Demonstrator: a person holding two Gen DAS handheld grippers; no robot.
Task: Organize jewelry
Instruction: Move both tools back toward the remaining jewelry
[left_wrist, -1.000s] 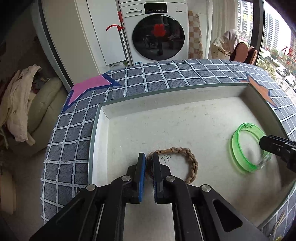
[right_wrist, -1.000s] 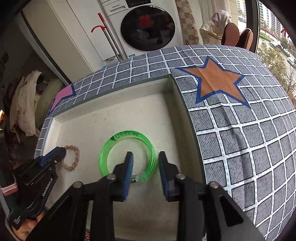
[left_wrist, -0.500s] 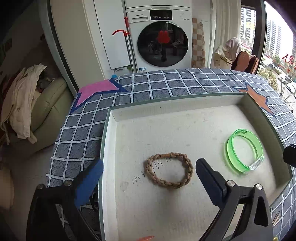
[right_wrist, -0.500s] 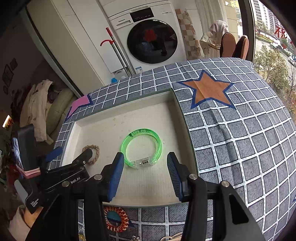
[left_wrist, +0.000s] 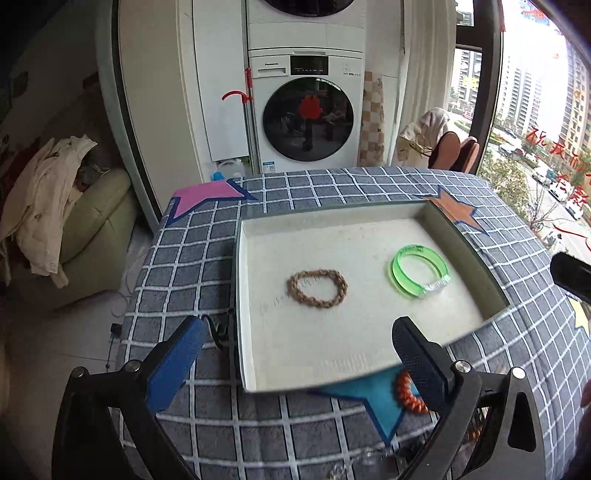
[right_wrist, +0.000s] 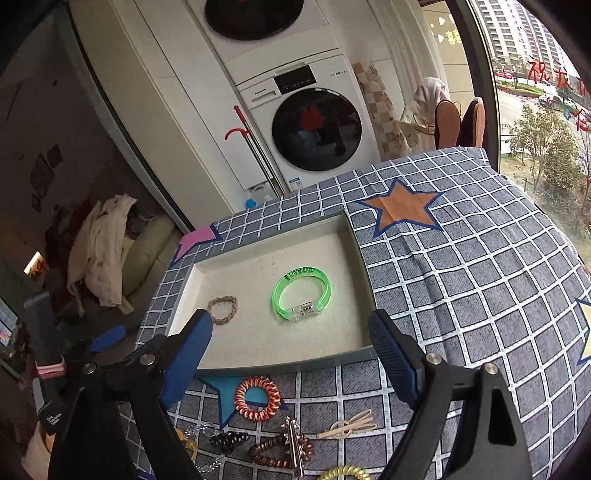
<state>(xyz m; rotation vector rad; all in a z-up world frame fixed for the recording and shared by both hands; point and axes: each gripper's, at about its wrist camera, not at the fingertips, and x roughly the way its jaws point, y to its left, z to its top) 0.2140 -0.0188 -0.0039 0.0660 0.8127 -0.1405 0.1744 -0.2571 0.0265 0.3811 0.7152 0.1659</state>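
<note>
**Two bracelets in the tray, both tools wide and empty**

The braided tan bracelet lies flat on the floor of the shallow white tray, toward its left side. The translucent green bangle lies to its right in the same tray, apart from it, clear clasp toward the near edge. Neither touches a tray wall.

The left tool hangs above the tray's near edge with its blue pads spread as far as they go and nothing between them; its jaws have just been opening. The right tool is also spread wide over the near rim, holding nothing; its jaws have just been opening too.

On the checked cloth of the desk, in front of the tray, lie a copper spiral hair tie on a blue star patch, a darker brown spiral tie, a beige elastic, a yellow spiral tie and other small pieces too tangled to name. A washing machine stands behind the desk.
</note>
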